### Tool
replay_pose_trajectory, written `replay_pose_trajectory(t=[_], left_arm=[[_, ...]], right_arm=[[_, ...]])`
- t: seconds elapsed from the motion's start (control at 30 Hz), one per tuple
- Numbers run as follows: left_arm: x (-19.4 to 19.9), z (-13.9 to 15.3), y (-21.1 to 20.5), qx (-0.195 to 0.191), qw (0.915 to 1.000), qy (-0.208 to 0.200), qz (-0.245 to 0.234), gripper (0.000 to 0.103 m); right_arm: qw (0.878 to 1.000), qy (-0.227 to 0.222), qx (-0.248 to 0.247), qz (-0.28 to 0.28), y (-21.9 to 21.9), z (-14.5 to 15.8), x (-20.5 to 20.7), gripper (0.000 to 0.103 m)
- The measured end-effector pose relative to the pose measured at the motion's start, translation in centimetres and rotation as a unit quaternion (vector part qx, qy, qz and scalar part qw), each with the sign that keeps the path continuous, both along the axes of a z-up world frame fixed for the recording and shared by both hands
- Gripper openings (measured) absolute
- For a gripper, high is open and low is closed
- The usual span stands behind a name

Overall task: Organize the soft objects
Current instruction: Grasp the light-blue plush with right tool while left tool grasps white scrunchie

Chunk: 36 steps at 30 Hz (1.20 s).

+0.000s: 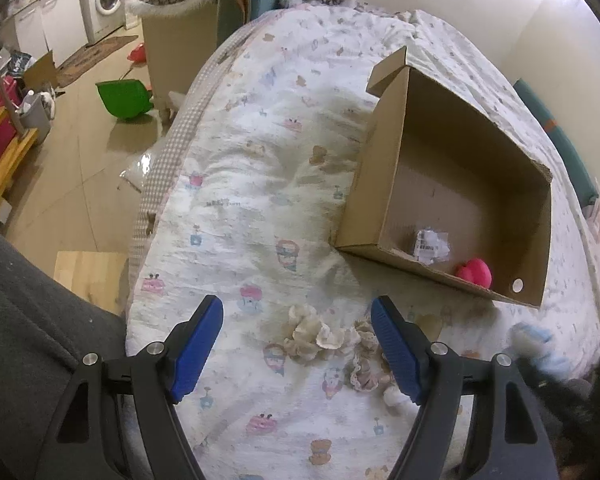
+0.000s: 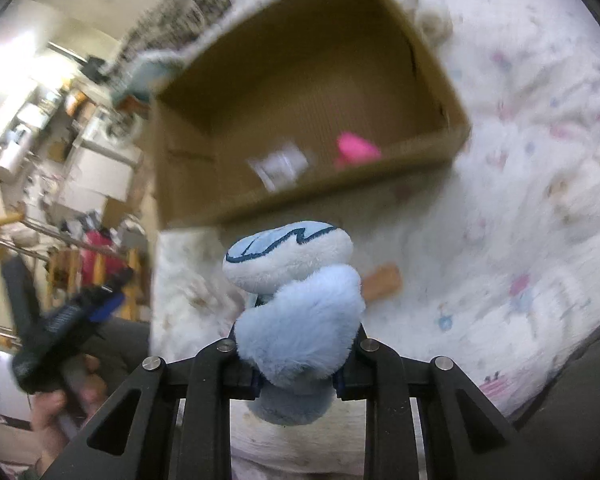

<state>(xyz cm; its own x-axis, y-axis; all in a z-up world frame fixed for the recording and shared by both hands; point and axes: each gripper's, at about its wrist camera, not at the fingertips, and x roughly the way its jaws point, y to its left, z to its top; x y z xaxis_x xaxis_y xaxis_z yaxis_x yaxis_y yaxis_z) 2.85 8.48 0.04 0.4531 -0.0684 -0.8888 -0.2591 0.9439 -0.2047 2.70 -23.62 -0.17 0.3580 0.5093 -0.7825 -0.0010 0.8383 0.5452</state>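
Observation:
An open cardboard box (image 1: pixel 452 148) lies on the bed and holds a pink soft toy (image 1: pixel 476 273) and a crumpled wrapper (image 1: pixel 431 243). My left gripper (image 1: pixel 298 322) is open and empty, low over beige lace scrunchies (image 1: pixel 320 338) on the quilt. My right gripper (image 2: pixel 298 376) is shut on a light blue plush toy (image 2: pixel 296 320) and holds it above the quilt, in front of the box (image 2: pixel 312 92). The pink toy (image 2: pixel 356 148) shows blurred inside. The plush shows blurred at the right edge of the left wrist view (image 1: pixel 534 340).
The bed has a white cartoon-print quilt (image 1: pixel 260 184). On the floor to the left stand a green bin (image 1: pixel 124 98), a beige basket (image 1: pixel 176 36) with knitted blankets, wooden chairs and a washing machine (image 1: pixel 106 0). A teal cushion (image 1: pixel 568 148) lies against the wall.

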Motion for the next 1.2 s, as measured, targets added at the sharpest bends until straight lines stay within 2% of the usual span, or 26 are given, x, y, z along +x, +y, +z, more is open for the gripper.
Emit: replay_pose_trajectory(t=[0.1, 0.17, 0.27, 0.4, 0.57, 0.63, 0.83, 0.87, 0.9, 0.97, 1.07, 1.2], left_arm=[[0.2, -0.7, -0.2, -0.006, 0.9999, 0.013, -0.003, 0.074], [0.4, -1.6, -0.5, -0.017, 0.9993, 0.031, -0.014, 0.072], [0.7, -2.5, -1.0, -0.013, 0.9983, 0.051, -0.024, 0.07], [1.5, -4.4, -1.6, -0.01, 0.9958, 0.085, -0.031, 0.07], [2.7, -6.0, -2.8, -0.014, 0.9932, 0.107, -0.044, 0.069], [2.9, -6.4, -3.3, -0.008, 0.9926, 0.109, -0.052, 0.064], [3.6, -7.9, -3.8, 0.0, 0.9905, 0.125, -0.057, 0.034], [3.6, -8.0, -3.6, -0.002, 0.9904, 0.126, -0.056, 0.02], [3.6, -8.1, -3.6, -0.01, 0.9901, 0.129, -0.056, 0.016], [3.5, -8.1, -3.3, -0.016, 0.9902, 0.128, -0.054, 0.014], [3.3, -7.7, -3.0, -0.005, 0.9915, 0.12, -0.051, 0.012], [2.5, -5.9, -1.7, 0.009, 0.9958, 0.087, -0.026, 0.011]], right_arm=[[1.0, -0.012, 0.012, -0.008, -0.5, 0.3, 0.0, 0.027], [1.0, -0.007, 0.01, -0.015, -0.7, -0.1, 0.1, 0.027], [0.999, 0.0, 0.023, -0.026, -1.0, -0.5, 0.4, 0.027], [0.996, -0.011, 0.064, -0.055, -2.2, -0.5, 0.4, 0.027], [0.995, 0.009, 0.077, -0.07, -2.9, -1.3, 0.6, 0.027], [0.995, 0.009, 0.075, -0.068, -2.7, -1.3, 0.8, 0.027], [0.995, 0.012, 0.07, -0.064, -2.1, -1.7, 1.0, 0.027], [0.995, 0.013, 0.07, -0.064, -2.1, -1.7, 1.0, 0.027], [0.996, 0.013, 0.069, -0.063, -1.9, -1.7, 1.1, 0.027], [0.996, 0.011, 0.067, -0.062, -1.9, -1.7, 1.1, 0.027], [0.996, 0.01, 0.067, -0.062, -1.8, -1.7, 1.1, 0.027], [0.996, 0.009, 0.066, -0.062, -1.9, -1.5, 1.1, 0.027]])
